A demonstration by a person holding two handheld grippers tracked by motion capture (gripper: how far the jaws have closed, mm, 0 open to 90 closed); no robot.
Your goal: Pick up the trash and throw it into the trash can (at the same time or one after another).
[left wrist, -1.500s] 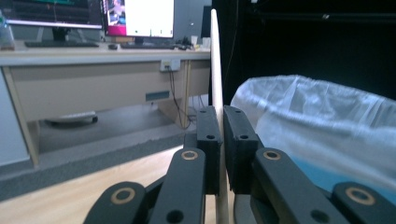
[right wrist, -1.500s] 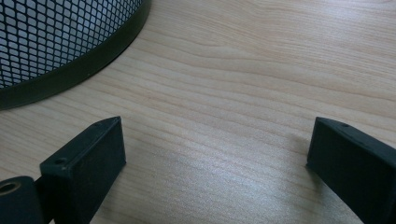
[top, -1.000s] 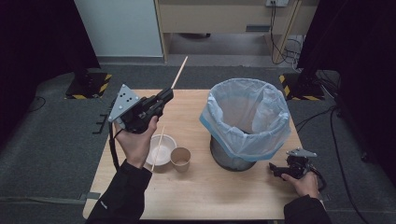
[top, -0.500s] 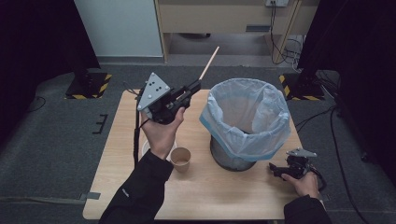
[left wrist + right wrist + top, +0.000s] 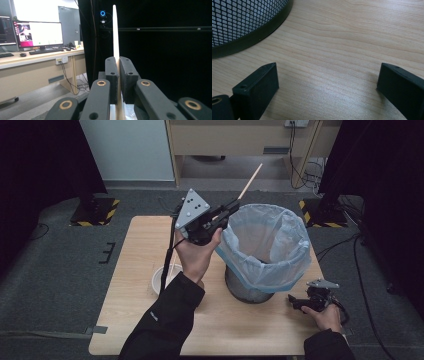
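Beside the lined bin, left gripper jaws clamp a chopstick; right gripper jaws gape wide.

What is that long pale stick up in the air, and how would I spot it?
Start at the big mesh bin lined with a pale blue bag on the wooden table. Just left of its rim, the left claw is shut on a thin wooden stick, which slants up and away. Unlike the white bowl on the table, it is slender and held aloft.
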